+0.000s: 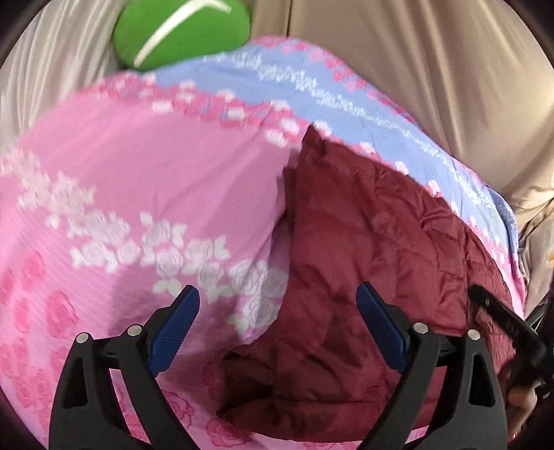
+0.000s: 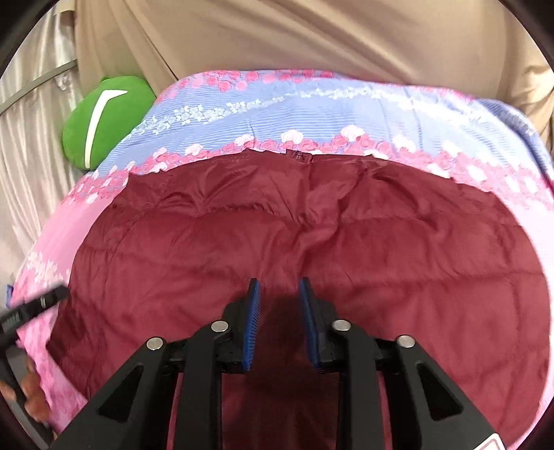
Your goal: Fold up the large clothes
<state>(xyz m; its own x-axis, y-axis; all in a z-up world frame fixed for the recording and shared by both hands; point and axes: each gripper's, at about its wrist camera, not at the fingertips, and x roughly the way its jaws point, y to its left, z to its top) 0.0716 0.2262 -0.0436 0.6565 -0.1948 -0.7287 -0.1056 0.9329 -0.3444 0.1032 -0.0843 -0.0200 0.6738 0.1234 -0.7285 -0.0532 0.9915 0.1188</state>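
Observation:
A dark red quilted jacket (image 2: 311,235) lies spread on a pink and blue floral bedspread (image 2: 311,104). In the left wrist view the jacket (image 1: 374,242) lies to the right, its left edge bunched up on the bedspread (image 1: 138,173). My left gripper (image 1: 278,297) is wide open above the jacket's left edge, holding nothing. My right gripper (image 2: 278,287) hangs over the jacket's near middle with its jaws partly open and nothing between them. The right gripper also shows at the right edge of the left wrist view (image 1: 502,318).
A green cushion with a white stripe (image 1: 183,31) sits at the far left of the bed, also in the right wrist view (image 2: 104,117). Beige curtains (image 2: 311,34) hang behind the bed. The other gripper and a hand (image 2: 27,346) show at the left edge.

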